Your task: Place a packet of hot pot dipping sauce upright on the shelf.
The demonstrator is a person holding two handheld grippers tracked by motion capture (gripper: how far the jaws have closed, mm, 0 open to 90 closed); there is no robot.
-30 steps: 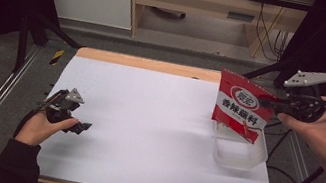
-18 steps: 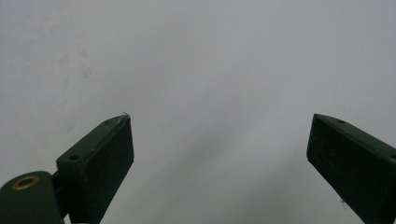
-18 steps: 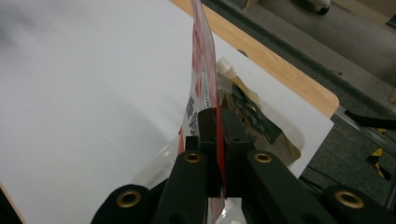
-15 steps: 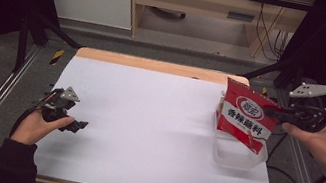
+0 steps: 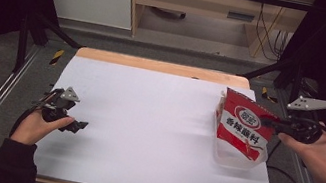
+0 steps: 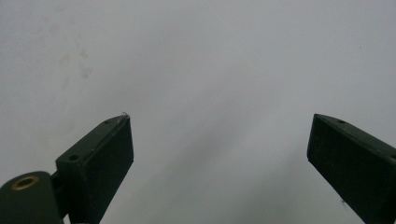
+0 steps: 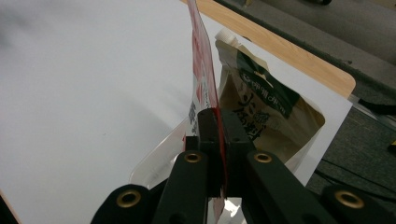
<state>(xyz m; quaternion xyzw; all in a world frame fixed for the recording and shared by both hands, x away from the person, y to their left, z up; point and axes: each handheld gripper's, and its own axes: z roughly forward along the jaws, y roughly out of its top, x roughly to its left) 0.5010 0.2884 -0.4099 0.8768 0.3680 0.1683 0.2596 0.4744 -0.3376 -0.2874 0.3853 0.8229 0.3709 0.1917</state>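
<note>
Gripping the red sachet (image 5: 244, 128) by its right edge, the right gripper (image 5: 267, 123) held it upright, long axis vertical, directly above the clear container (image 5: 230, 157). Far left, the left gripper (image 5: 75, 124) rested open-jawed.

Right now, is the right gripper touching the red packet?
Touching. In the right gripper view, the right gripper has its jaws shut on the edge of the red packet, which stands up between them.
</note>
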